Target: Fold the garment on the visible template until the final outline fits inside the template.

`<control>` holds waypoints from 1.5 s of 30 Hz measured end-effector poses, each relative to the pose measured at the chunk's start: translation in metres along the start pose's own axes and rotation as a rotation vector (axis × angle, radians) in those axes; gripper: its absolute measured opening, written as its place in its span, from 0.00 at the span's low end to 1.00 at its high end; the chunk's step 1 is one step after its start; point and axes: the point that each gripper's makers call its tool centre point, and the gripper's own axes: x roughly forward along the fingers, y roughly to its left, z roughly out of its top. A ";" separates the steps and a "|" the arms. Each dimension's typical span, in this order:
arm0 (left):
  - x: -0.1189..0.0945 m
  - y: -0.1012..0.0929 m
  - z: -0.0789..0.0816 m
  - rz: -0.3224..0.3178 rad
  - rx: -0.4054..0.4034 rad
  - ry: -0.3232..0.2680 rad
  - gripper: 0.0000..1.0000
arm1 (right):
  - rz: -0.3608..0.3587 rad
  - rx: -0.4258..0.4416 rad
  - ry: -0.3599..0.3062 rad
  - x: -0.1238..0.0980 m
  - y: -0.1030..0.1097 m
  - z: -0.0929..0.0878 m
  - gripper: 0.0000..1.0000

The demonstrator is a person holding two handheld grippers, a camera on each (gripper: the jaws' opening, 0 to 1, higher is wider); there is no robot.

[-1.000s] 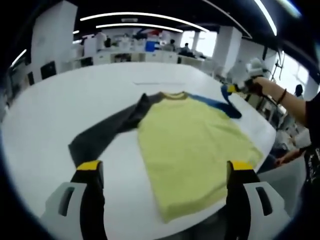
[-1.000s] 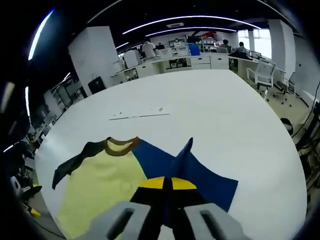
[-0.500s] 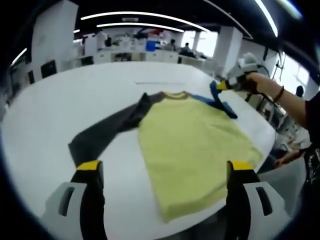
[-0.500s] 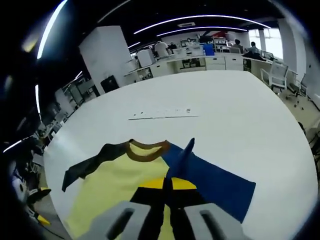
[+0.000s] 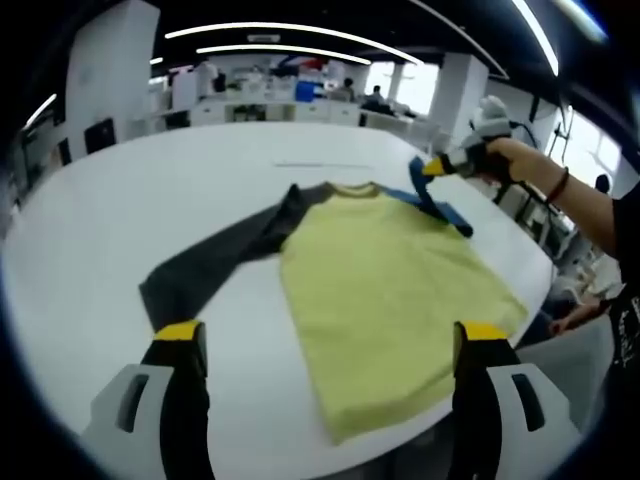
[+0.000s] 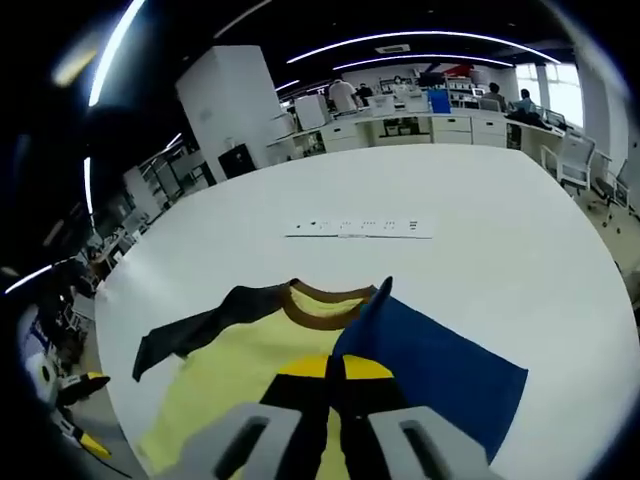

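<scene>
A yellow-bodied shirt [image 5: 385, 295] lies flat on the white table [image 5: 120, 210], its dark grey sleeve [image 5: 215, 255] stretched out to the left. The right gripper [image 6: 335, 372] is clamped on the blue sleeve [image 6: 430, 365], lifting it above the shirt's far right side. The left gripper [image 5: 325, 345] hangs near the shirt's hem, jaws spread wide and holding nothing.

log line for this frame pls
stage: first sleeve fold | right gripper: shut on blue sleeve, lifted toward yellow body | left gripper: open, idle | grey sleeve: flat on table
</scene>
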 end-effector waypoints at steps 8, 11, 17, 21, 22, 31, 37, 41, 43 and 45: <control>-0.001 0.002 -0.001 0.006 -0.001 0.002 0.99 | 0.028 -0.031 0.010 0.011 0.021 0.001 0.00; -0.001 0.002 -0.003 0.005 -0.005 0.006 0.99 | 0.042 -0.039 0.012 0.014 0.030 0.001 0.00; -0.001 0.002 -0.003 0.010 -0.006 0.003 0.99 | 0.071 -0.071 0.022 0.020 0.053 -0.001 0.00; -0.002 0.003 -0.003 0.015 -0.008 0.002 0.99 | 0.090 -0.084 0.026 0.025 0.066 -0.001 0.00; -0.002 0.003 -0.004 0.015 -0.008 0.003 0.99 | 0.097 -0.090 0.030 0.026 0.070 -0.002 0.00; -0.004 0.004 -0.006 0.020 -0.012 0.006 0.99 | 0.136 -0.145 0.050 0.033 0.097 -0.004 0.00; -0.004 0.005 -0.008 0.026 -0.008 0.011 0.99 | 0.162 -0.174 0.052 0.036 0.113 -0.004 0.00; -0.003 0.005 -0.011 0.030 0.003 0.022 0.99 | 0.179 -0.190 0.057 0.038 0.123 -0.006 0.00; -0.003 0.006 -0.010 0.029 -0.001 0.019 0.99 | 0.190 -0.205 0.062 0.039 0.130 -0.008 0.00; -0.003 0.006 -0.010 0.030 -0.003 0.016 0.99 | 0.198 -0.216 0.067 0.040 0.134 -0.009 0.00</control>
